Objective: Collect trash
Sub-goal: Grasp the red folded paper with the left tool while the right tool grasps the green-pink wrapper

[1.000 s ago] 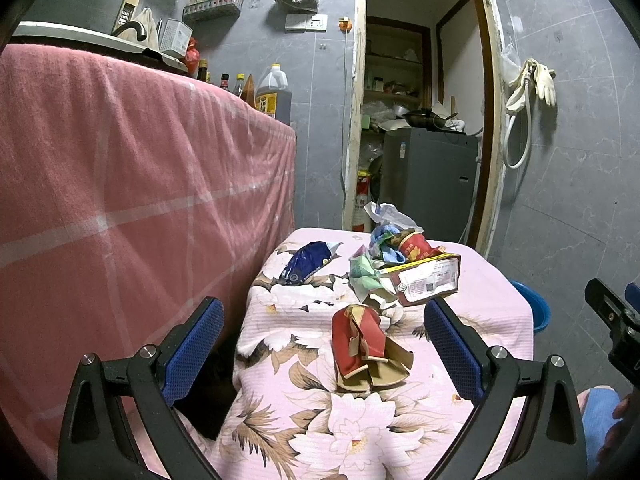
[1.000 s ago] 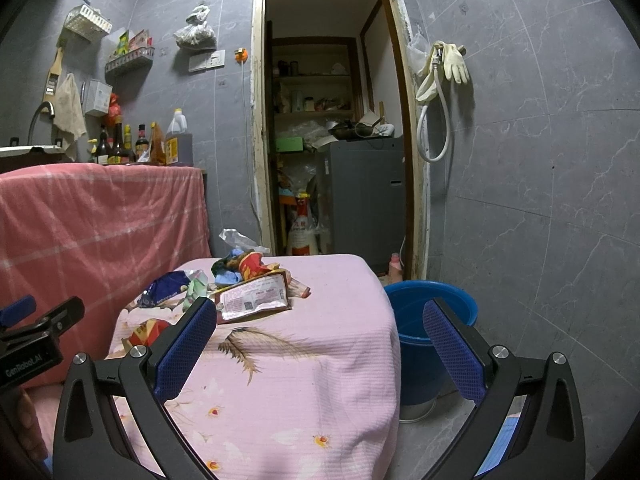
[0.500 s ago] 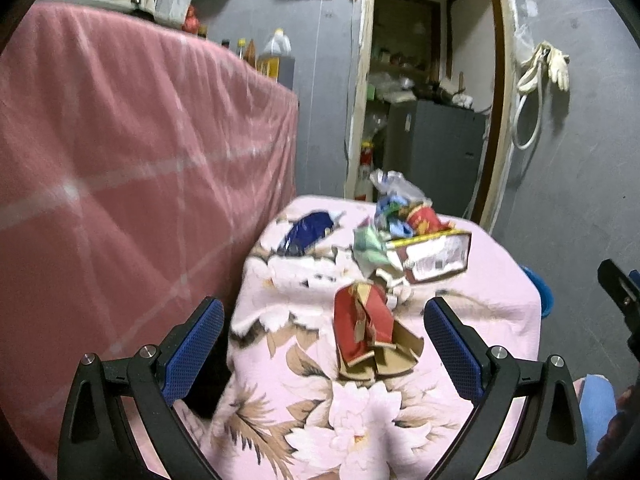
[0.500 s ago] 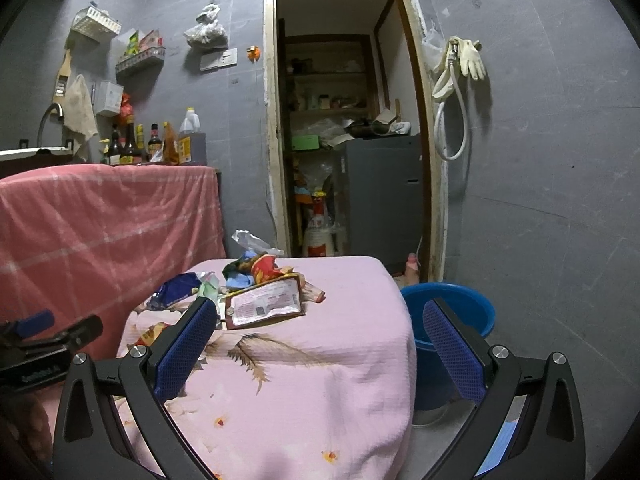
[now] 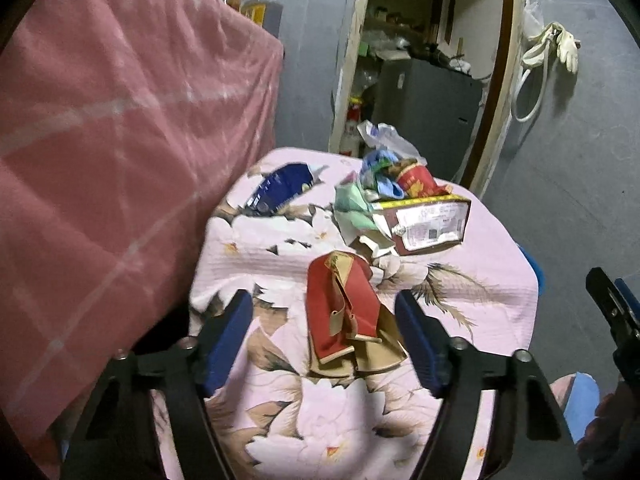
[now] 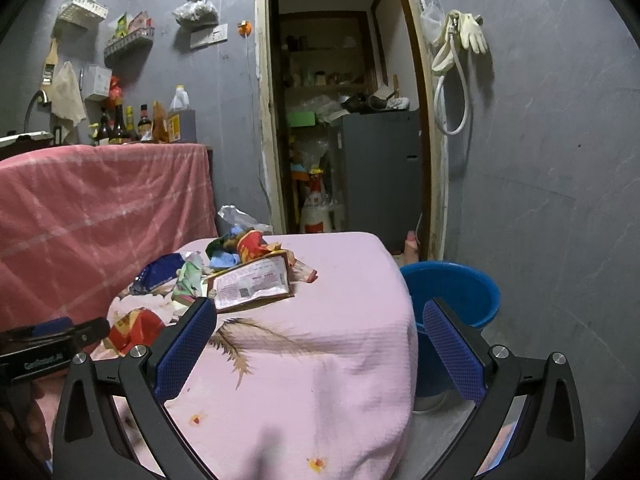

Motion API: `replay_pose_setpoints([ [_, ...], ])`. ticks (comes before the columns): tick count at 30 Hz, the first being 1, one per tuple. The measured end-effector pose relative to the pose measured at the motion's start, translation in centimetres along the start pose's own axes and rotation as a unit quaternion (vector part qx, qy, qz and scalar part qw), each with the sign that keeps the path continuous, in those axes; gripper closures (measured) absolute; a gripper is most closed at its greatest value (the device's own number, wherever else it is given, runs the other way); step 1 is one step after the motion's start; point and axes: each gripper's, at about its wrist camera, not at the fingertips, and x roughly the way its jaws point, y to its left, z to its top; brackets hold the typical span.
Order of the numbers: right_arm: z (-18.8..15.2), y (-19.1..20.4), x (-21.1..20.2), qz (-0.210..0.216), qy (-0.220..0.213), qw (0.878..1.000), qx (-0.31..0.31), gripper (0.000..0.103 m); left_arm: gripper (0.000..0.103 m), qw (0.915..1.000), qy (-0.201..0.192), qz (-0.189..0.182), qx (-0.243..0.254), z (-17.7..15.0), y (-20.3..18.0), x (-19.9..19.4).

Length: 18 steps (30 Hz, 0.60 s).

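Trash lies on a table under a pink flowered cloth (image 5: pixel 472 300). A flattened red carton (image 5: pixel 340 308) sits between the fingers of my left gripper (image 5: pixel 322 304), whose jaws are closing; there is a gap at each pad. Beyond it lie a brown packet with a white label (image 5: pixel 430 224), a blue wrapper (image 5: pixel 280 190) and crumpled wrappers (image 5: pixel 384 172). My right gripper (image 6: pixel 318 308) hangs open over the cloth's near right part, with the brown packet (image 6: pixel 252 284) just past its left finger. The red carton (image 6: pixel 136 330) shows at its left.
A blue bucket (image 6: pixel 452 292) stands on the floor right of the table. A tall counter draped in pink cloth (image 5: pixel 100 140) borders the table on the left, bottles (image 6: pixel 120 124) on top. An open doorway with a grey cabinet (image 6: pixel 380 168) lies behind.
My left gripper has moved forward and tipped down over the red carton, and its jaws have narrowed around it. My right gripper has come closer to the table.
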Motion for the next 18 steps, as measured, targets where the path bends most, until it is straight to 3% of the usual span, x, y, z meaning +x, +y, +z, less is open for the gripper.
replay_pose_setpoints([
  [13,0.9,0.5,3.7,0.049,0.027,0.998,-0.001,0.000,0.097,0.9973,0.063,-0.026,-0.025,0.3,0.4,2.5],
  [18,0.8,1.1,4.8,0.068,0.039,0.997,-0.002,0.000,0.099,0.9982,0.049,-0.028,-0.022,0.5,0.4,2.0],
])
